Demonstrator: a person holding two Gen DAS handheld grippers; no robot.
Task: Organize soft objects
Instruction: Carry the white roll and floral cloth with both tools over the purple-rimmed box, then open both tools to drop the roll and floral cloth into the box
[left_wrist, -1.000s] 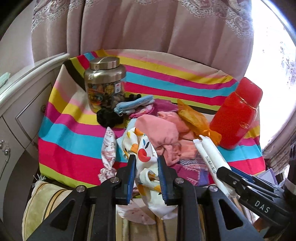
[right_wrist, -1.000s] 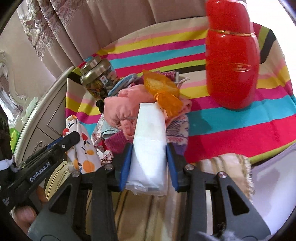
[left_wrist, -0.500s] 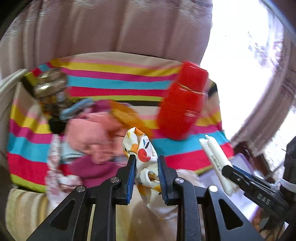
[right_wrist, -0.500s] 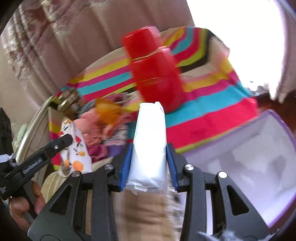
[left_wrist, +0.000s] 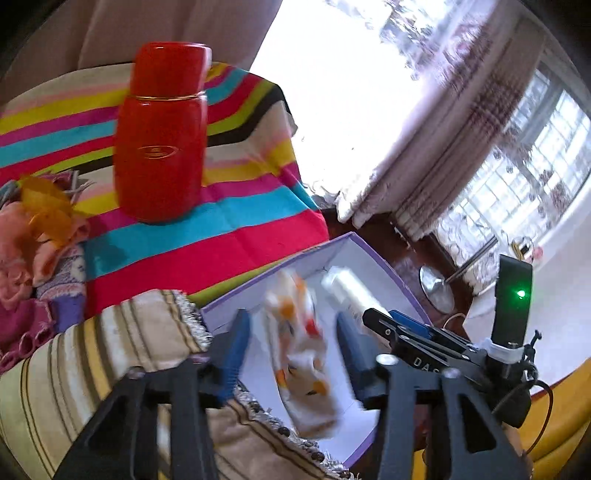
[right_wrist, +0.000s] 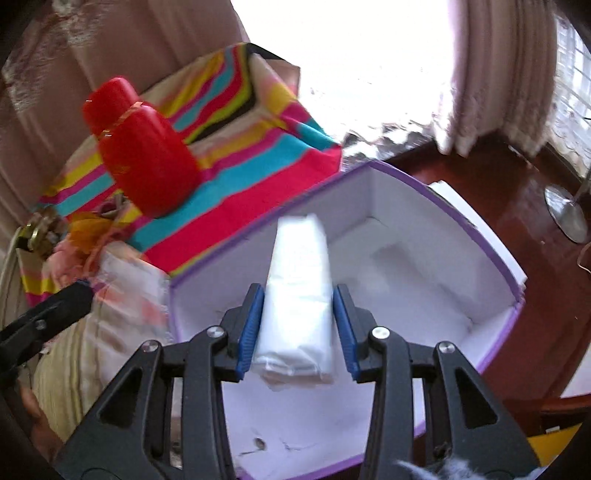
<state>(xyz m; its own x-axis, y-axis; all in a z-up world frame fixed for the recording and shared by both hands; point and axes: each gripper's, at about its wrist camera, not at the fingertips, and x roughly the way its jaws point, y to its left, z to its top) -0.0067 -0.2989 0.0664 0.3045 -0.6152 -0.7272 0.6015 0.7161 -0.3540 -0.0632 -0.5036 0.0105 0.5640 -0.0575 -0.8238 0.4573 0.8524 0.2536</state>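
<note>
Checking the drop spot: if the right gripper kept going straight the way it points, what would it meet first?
Most likely the white inside of the purple-edged box. The right gripper, holding the white packet, points into the open box; nothing else shows in that line, though depth is hard to judge.

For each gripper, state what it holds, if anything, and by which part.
Left gripper: open, printed cloth loose between its jaws. Right gripper: white packet, clamped across its near end.

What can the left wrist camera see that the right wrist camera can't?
Only the left wrist view shows the patterned cloth clearly, loose between the open left gripper, and a green light. Only the right wrist view shows the box's whole white inside. Both show the purple box, red bottle, striped cloth and white packet in the right gripper.
</note>
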